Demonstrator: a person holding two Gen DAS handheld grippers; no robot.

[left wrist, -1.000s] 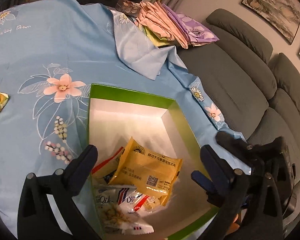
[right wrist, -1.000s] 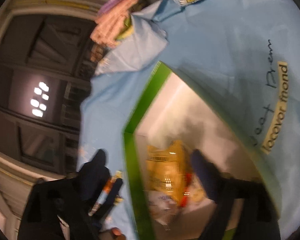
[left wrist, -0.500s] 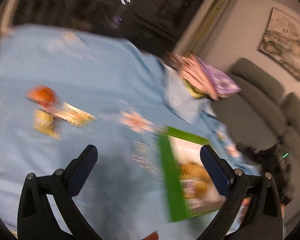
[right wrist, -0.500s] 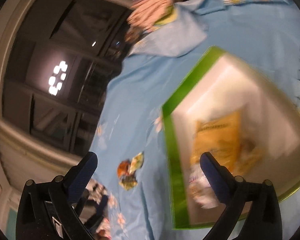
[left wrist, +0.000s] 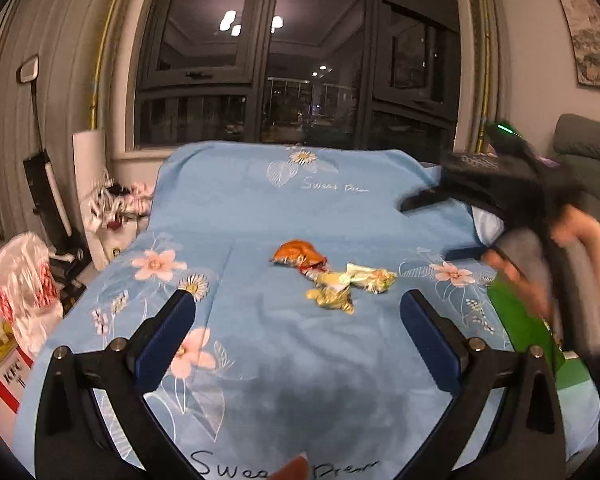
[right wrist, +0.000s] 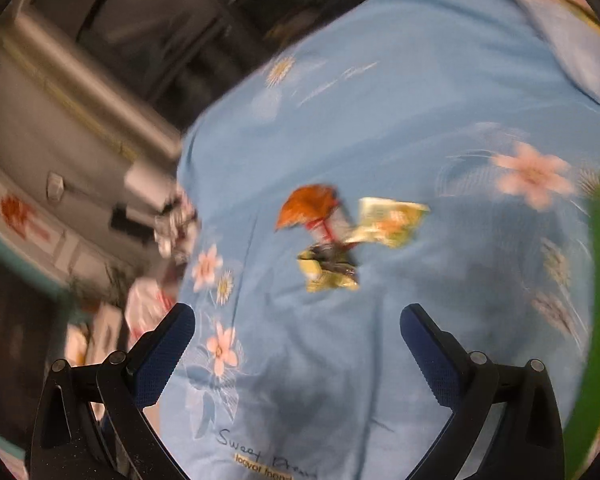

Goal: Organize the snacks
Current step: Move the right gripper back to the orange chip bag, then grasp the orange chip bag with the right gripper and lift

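Several snack packets lie together on the blue floral cloth [left wrist: 300,360]: an orange packet [left wrist: 298,255], a pale green-yellow packet [left wrist: 370,277] and a yellow packet [left wrist: 332,300]. They also show, blurred, in the right wrist view as the orange packet [right wrist: 308,204], the pale packet [right wrist: 392,220] and the yellow packet [right wrist: 326,272]. My left gripper [left wrist: 298,312] is open and empty, short of the packets. My right gripper [right wrist: 298,332] is open and empty, also short of them. The green box [left wrist: 516,320] is at the right edge, partly hidden by the right hand and gripper body [left wrist: 500,184].
A grey sofa [left wrist: 588,152] stands at the right. Dark windows [left wrist: 300,60] are behind the table. Bags and clutter [left wrist: 24,280] sit on the floor at the left. The box edge [right wrist: 596,320] shows green at the right of the right wrist view.
Both grippers have swung away from over the green box to face the loose packets on the cloth. The box has slid to the right edge of both views. Both stay open.
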